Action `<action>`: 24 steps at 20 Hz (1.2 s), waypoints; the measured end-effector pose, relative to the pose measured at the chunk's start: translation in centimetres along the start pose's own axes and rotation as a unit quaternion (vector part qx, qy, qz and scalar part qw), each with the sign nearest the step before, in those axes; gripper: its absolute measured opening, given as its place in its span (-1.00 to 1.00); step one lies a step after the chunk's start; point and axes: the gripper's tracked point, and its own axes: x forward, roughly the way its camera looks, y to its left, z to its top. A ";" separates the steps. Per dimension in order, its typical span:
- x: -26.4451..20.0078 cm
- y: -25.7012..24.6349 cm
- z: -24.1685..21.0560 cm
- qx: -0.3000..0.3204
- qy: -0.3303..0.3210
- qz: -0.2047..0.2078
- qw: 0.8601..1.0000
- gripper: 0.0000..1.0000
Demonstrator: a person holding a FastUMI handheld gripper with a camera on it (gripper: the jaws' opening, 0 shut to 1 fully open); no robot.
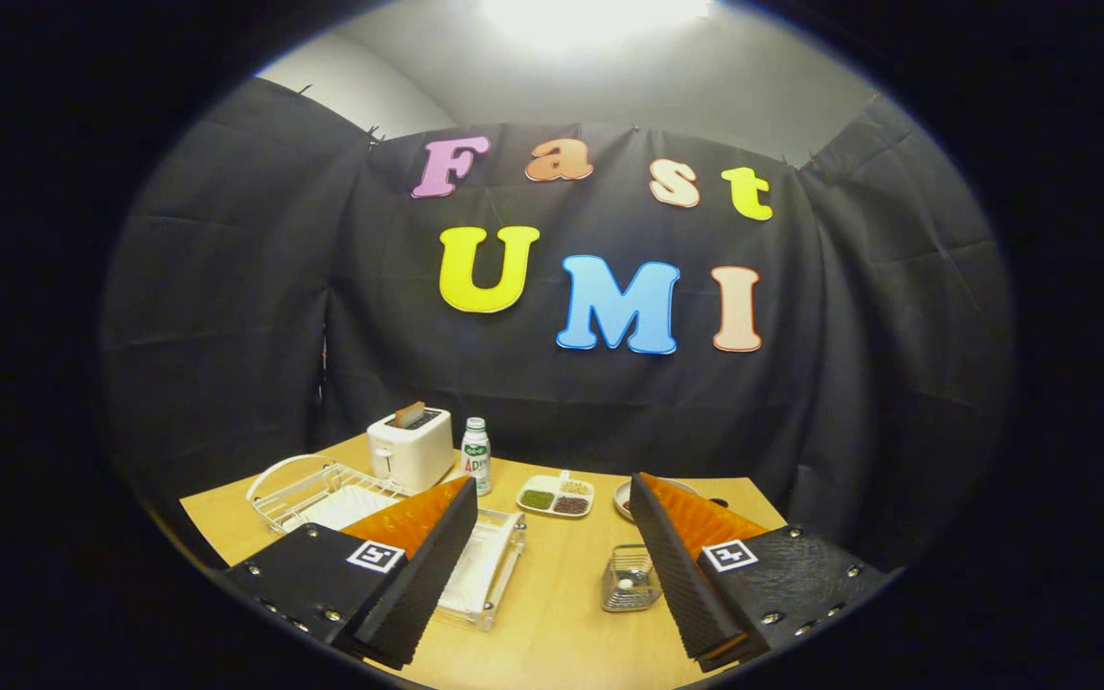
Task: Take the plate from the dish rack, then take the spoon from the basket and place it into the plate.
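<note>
Jaws held wide over tabletop (552,613), nothing gripped; basket (631,579) just ahead near right finger, dish rack (317,491) far left.

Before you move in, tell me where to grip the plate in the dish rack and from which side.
Grip the plate's raised rim, probably from above. It stands on edge at the far end of the white wire dish rack, its curved upper edge arching clear of the wires, so that arc is the free part. The gripper is open, its fingers spread and holding nothing, well short of the rack.
</note>
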 end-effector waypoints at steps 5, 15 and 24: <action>2.2 4.6 1.0 0.012 0.001 0.010 1.000 0.95; 6.0 8.2 1.0 0.050 0.009 -0.030 0.998 0.95; 10.2 9.5 -2.7 0.068 0.041 -0.058 0.995 0.95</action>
